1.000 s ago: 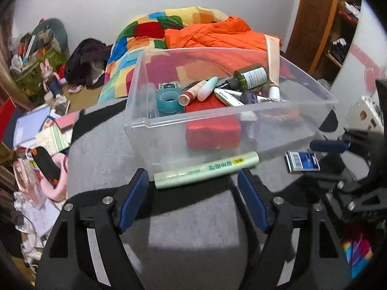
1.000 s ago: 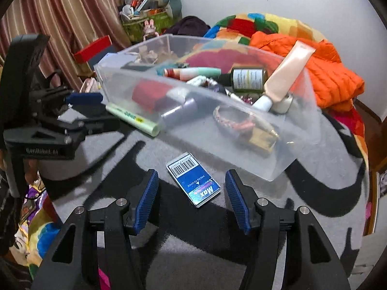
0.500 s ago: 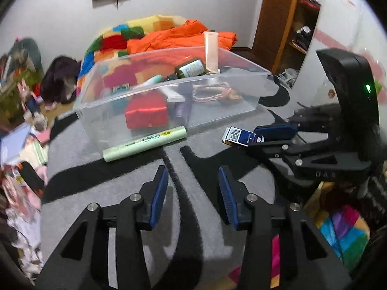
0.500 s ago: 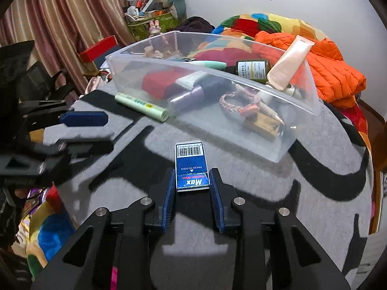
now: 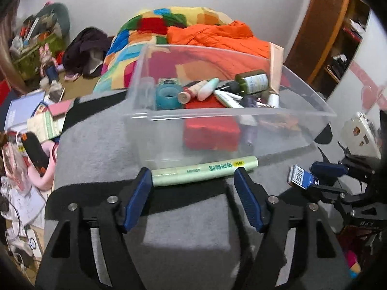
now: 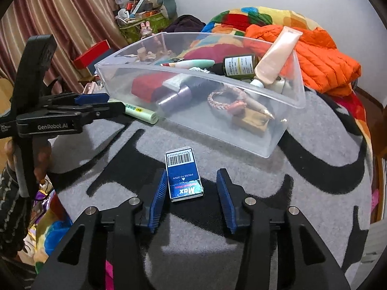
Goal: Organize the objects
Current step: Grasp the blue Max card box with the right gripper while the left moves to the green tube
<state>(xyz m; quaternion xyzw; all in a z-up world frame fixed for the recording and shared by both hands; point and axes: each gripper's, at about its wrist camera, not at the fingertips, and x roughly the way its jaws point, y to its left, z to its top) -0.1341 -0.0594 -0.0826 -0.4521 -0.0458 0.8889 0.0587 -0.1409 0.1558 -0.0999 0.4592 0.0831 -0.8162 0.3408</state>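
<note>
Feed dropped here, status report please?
Both grippers open, left, right. Pale green tube and blue staple box outside clear plastic bin. Nothing blocking.

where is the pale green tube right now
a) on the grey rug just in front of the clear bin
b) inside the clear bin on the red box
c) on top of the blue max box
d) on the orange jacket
a) The pale green tube lies flat on the grey rug, along the near wall of the clear bin, outside it.
</note>
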